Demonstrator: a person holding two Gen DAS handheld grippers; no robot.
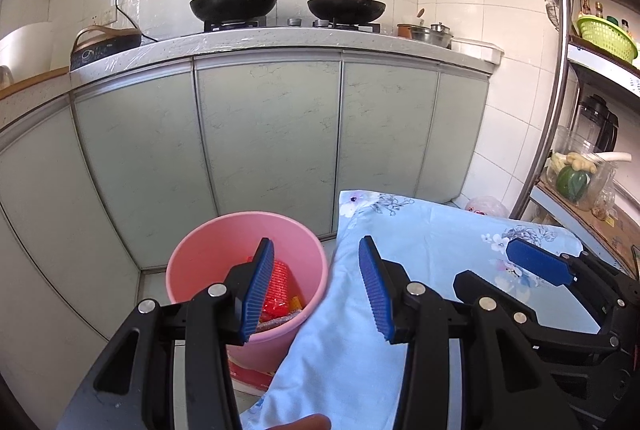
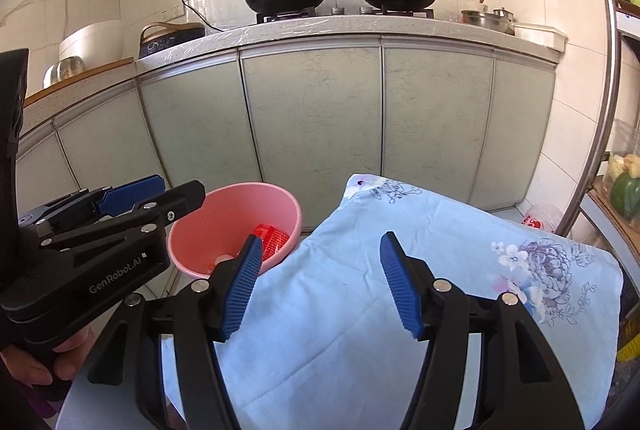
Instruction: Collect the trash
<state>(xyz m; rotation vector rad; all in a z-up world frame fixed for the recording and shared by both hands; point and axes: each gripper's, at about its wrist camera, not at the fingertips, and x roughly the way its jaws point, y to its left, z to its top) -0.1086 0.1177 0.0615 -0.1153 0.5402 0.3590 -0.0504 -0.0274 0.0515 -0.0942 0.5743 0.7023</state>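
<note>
A pink bin [image 1: 208,250] stands on the floor left of a table covered with a light blue floral cloth [image 1: 432,242]. Red wrappers [image 1: 278,284] lie inside it; they also show in the right wrist view [image 2: 274,240], in the same bin [image 2: 208,214]. My left gripper [image 1: 316,286] is open and empty, hovering over the bin's right rim and the cloth's edge. My right gripper [image 2: 320,282] is open and empty above the cloth [image 2: 460,270]. In the left wrist view the right gripper [image 1: 520,270] is over the cloth at right. In the right wrist view the left gripper [image 2: 160,196] is at left, near the bin.
Grey-green cabinet doors [image 1: 272,134] run behind the bin under a counter [image 1: 280,38] with two black woks [image 1: 234,4] on a stove. A metal rack [image 1: 560,70] with shelves of food and a green basket [image 1: 606,36] stands at right. A red-and-white bag [image 2: 540,216] lies on the floor behind the table.
</note>
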